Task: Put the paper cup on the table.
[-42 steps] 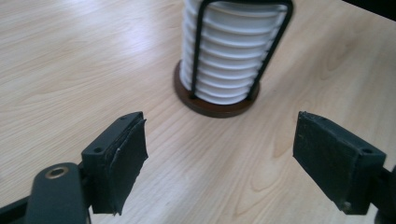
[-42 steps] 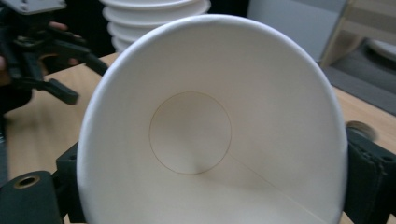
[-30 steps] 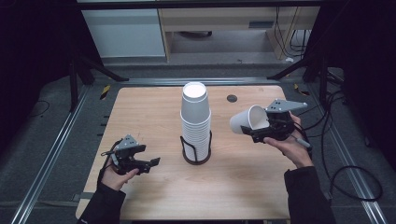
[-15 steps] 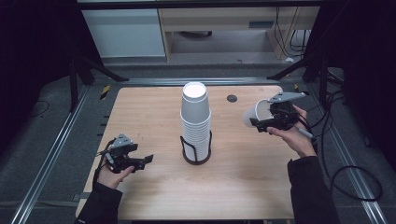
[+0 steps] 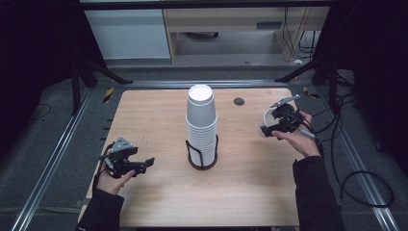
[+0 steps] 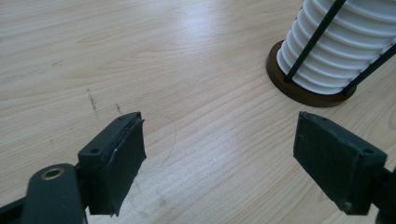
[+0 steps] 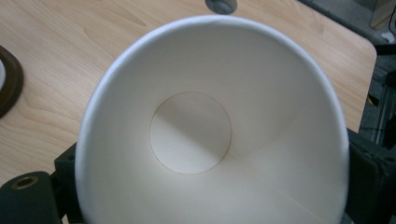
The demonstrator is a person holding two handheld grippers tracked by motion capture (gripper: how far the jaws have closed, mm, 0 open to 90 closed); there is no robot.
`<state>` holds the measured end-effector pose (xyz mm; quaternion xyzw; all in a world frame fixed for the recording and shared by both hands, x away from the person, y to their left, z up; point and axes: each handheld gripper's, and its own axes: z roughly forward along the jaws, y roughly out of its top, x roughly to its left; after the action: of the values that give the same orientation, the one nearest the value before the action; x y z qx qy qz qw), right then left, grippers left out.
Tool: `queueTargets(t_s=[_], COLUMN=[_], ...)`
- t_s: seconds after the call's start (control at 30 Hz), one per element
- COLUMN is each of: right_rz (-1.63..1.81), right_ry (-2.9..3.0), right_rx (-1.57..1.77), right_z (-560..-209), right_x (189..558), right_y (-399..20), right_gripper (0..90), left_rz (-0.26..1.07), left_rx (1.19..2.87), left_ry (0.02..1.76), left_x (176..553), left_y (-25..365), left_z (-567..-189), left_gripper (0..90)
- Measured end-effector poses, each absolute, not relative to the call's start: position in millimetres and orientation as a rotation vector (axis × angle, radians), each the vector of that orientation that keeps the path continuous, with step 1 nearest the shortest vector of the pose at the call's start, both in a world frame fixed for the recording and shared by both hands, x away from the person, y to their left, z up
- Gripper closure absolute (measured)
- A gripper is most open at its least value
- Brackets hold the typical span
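Note:
A tall stack of white paper cups [image 5: 202, 120] stands upside down in a black wire holder [image 5: 202, 159] at the table's middle. Right of it, my right gripper [image 5: 275, 123] is shut on a single white cup [image 5: 265, 120], held just above the table. In the right gripper view that cup [image 7: 210, 130] has its mouth toward the camera, with a jaw on each side of its wall. My left gripper [image 5: 144, 163] hovers at the front left, open, holding nothing. In the left gripper view its fingers [image 6: 116, 154] stand wide apart, and the stack [image 6: 336, 46] is at the upper right.
A dark round grommet [image 5: 239, 101] sits in the wooden table [image 5: 159, 110] behind the right gripper. Metal rails run along both sides of the table, and cables trail off its right edge. A pale cabinet stands beyond the far edge.
The right gripper has turned the cup so that much less of it shows from above, and shifted slightly right. The left gripper has barely moved.

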<state>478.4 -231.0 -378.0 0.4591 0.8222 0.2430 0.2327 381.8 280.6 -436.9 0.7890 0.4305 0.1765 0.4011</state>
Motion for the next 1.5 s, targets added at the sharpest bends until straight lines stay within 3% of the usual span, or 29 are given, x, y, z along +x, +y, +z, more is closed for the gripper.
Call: queueTargets(t_s=[0.63, 1.5], right_rz=[0.497, 0.419], right_ry=[2.330, 2.415], right_rx=[1.355, 1.351], right_z=[-415, -431], right_x=[495, 504], right_y=[-237, -231], right_gripper=[8.5, 6.7], left_rz=[0.468, 0.466], left_rx=[2.019, 2.028], left_ry=[1.086, 1.070], left_x=[381, 380], left_y=[277, 275], left_z=[-437, -436], left_gripper=[15.5, 15.1])
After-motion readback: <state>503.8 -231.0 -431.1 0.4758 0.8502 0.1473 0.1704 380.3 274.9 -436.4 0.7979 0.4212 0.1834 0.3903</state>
